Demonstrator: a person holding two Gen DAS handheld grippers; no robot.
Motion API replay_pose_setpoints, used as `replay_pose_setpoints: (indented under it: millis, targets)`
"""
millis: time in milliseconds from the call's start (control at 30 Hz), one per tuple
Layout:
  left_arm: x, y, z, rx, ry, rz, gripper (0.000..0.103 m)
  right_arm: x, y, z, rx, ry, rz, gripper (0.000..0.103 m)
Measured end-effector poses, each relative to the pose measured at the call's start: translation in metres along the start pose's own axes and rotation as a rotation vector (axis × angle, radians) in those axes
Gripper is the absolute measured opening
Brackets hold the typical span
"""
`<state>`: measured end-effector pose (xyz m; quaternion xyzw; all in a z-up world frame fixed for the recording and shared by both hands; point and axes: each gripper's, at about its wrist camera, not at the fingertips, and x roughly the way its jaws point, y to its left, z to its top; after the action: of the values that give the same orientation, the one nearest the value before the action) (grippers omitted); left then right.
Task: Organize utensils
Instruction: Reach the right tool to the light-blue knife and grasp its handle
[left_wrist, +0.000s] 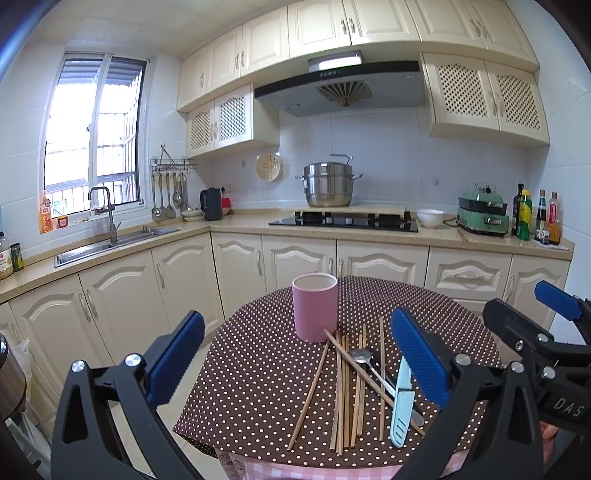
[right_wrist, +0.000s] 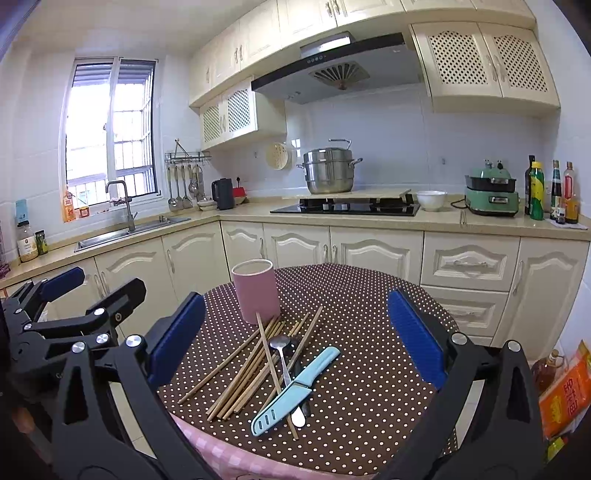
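Observation:
A pink cylindrical holder (left_wrist: 315, 307) (right_wrist: 255, 290) stands upright on the round polka-dot table (left_wrist: 258, 369) (right_wrist: 369, 387). Just in front of it lie several wooden chopsticks (left_wrist: 343, 391) (right_wrist: 243, 373) in a loose heap, with a steel spoon (left_wrist: 362, 356) (right_wrist: 281, 345) and a light blue sheathed knife (left_wrist: 402, 402) (right_wrist: 295, 387) across them. My left gripper (left_wrist: 299, 358) hovers open, above the table's near edge, short of the heap. My right gripper (right_wrist: 295, 336) is open too, held over the near side of the table. Each gripper shows at the edge of the other's view.
Cream kitchen cabinets and a counter run behind the table, with a sink (left_wrist: 110, 245), a gas hob (left_wrist: 343, 221) carrying a steel steamer pot (left_wrist: 328, 184), a white bowl (left_wrist: 429, 218), a green appliance (left_wrist: 482, 216) and bottles (left_wrist: 535, 218). Packages (right_wrist: 565, 398) sit at the right.

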<state>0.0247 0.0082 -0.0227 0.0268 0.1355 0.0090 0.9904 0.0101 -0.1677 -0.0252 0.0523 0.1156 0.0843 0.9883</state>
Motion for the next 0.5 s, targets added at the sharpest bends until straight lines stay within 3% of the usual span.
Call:
replay_pose_setpoints:
  millis: [267,500]
  targets:
    - [0.037,0.0,-0.012,0.009,0.125,-0.039,0.099,0.026,-0.018,-0.009,0.078,0.091,0.051,0.097]
    - [0.095,0.016,-0.037,-0.046,0.38,-0.155,0.099,0.062,-0.044,-0.027,0.114,0.217,0.014,0.097]
